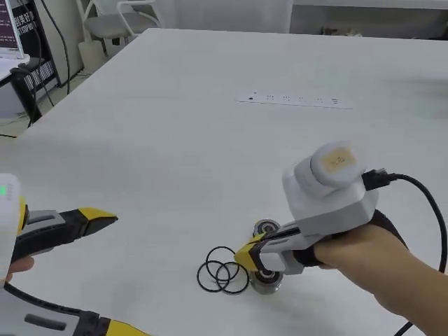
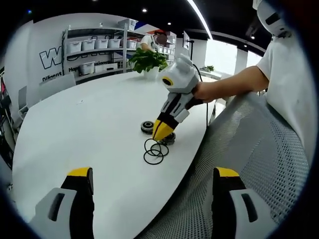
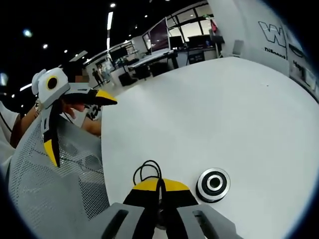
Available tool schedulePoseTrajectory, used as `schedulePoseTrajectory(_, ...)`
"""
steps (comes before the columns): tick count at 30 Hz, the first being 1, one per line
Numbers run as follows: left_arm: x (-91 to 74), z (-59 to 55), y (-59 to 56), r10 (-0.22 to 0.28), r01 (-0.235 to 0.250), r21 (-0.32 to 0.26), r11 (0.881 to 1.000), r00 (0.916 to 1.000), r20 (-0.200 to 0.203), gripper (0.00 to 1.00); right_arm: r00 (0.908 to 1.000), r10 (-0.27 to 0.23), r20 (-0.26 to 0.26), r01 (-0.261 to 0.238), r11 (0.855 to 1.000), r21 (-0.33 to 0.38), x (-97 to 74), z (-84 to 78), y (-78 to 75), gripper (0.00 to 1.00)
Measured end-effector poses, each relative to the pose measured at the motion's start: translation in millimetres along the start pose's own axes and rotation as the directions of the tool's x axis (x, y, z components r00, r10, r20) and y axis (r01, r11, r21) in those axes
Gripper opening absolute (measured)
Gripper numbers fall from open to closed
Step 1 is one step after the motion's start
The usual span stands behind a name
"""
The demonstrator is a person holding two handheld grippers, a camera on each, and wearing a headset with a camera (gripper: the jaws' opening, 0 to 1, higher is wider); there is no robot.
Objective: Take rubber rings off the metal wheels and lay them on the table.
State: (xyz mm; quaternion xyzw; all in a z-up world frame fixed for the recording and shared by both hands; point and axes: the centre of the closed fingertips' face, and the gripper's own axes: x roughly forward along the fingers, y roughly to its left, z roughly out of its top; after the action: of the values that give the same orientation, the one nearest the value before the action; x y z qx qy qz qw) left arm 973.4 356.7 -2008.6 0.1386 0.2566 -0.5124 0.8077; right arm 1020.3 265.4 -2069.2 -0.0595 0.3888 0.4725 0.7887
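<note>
Head view has the right gripper (image 1: 250,255) at lower centre. Its yellow tips are pressed together over a metal wheel (image 1: 269,278) on the white table (image 1: 175,140); whether they pinch a ring I cannot tell. Loose rubber rings (image 1: 222,271) lie overlapping just left of that wheel. A second wheel (image 1: 266,227) sits just above it in the frame, partly behind the gripper's body. The left gripper (image 1: 126,273) hangs at lower left, jaws spread wide, holding nothing. A socket strip (image 1: 294,99) lies flush in the tabletop at upper centre. Left gripper view shows a mesh chair back (image 2: 249,164) across the lower right, beside the table edge. A potted plant (image 2: 148,60) stands at top centre.
</note>
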Motion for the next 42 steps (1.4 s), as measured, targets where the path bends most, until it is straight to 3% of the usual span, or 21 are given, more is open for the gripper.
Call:
schedulePoseTrajectory(14, -0.4, -0.5, 1.3, 0.005, -0.005, -0.017, 1.000, 1.0000, 0.002, 0.99, 0.9993, -0.033, 0.014, 0.033, 0.999, -0.017, -3.3, 3.6, -7.9, 0.04)
schedulePoseTrajectory(21, -0.4, -0.8, 1.5, 0.006, -0.006, -0.018, 1.000, 1.0000, 0.000, 0.99, 0.9969, -0.041, 0.068, 0.040, 0.999, 0.005, -12.9, 15.0, -12.4, 0.07)
schedulePoseTrajectory(37, -0.4, -0.5, -1.1, -0.012, 0.012, -0.013, 1.000, 0.9999, -0.002, 0.99, 0.9788, -0.068, 0.193, 0.074, 0.997, -0.024, -39.2, 40.7, -22.2, 0.21)
schedulePoseTrajectory(42, -0.7, 1.4, -3.2, -0.021, 0.021, 0.025, 0.999, 0.9997, -0.009, 0.99, 0.9710, -0.083, 0.224, 0.094, 0.995, -0.036, -47.1, 42.5, -29.7, 0.26)
